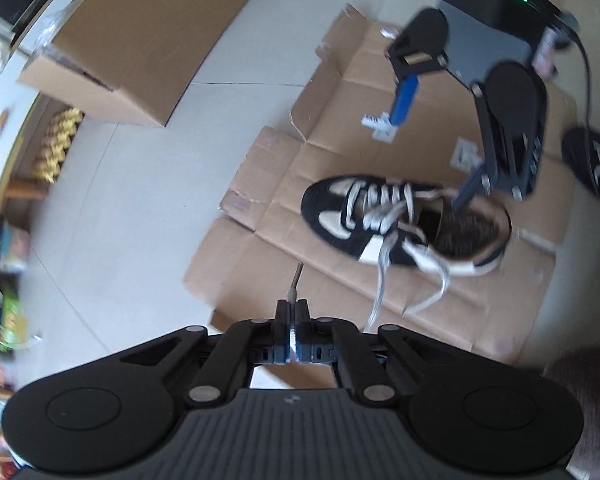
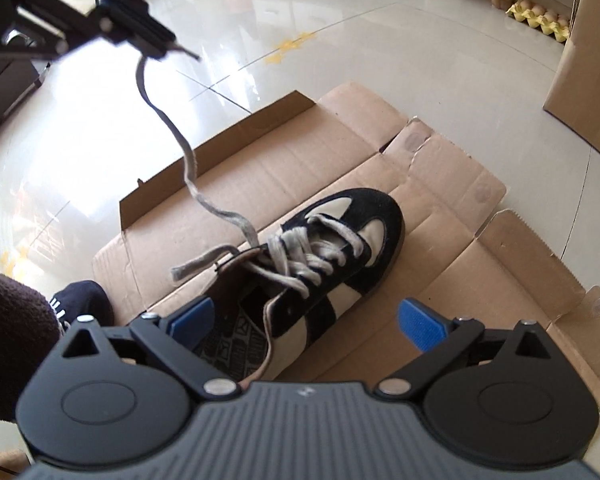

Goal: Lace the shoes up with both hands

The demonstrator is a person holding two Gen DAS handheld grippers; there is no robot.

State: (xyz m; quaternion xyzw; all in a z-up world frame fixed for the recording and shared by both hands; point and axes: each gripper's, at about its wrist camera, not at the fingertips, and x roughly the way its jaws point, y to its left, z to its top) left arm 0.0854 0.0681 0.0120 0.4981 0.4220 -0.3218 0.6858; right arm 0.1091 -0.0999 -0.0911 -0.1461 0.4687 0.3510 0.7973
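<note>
Closest to the right wrist lens, the right claw [image 2: 308, 320] stands spread wide, blue pads [image 2: 422, 326] well apart, nothing between them. One pad hangs over the shoe's heel opening, the other over bare cardboard at 4 o'clock of the shoe.

Shoe [image 2: 312, 276]: black and cream sneaker, upright on a flattened cardboard sheet [image 2: 440, 184] on the tiled floor [image 2: 340, 52]. Toe points to 1 o'clock in the right wrist view. Laces crossed over the tongue, loose.

Lace [image 2: 188, 160]: one pale end leaves the upper eyelets, climbs in a slack wavy line toward 11 o'clock and ends in the left claw [image 2: 162, 50], well above the shoe. The other end [image 2: 198, 265] sticks out sideways at 9 o'clock of the eyelets, free.

Left claw [image 1: 291, 320], left wrist view: fingers pressed together, pinching the lace near its tip; the dark aglet [image 1: 296, 278] pokes out past them at 12 o'clock. From here the shoe [image 1: 404, 224] lies at 1 o'clock, toe to 9 o'clock, with the right claw [image 1: 428, 164] above its heel.

Around: closed cardboard box [image 1: 140, 40] at 11 o'clock in the left wrist view; egg trays [image 2: 540, 16] on the floor at 2 o'clock in the right wrist view; dark-sleeved arm [image 2: 12, 344] at 8 o'clock.
</note>
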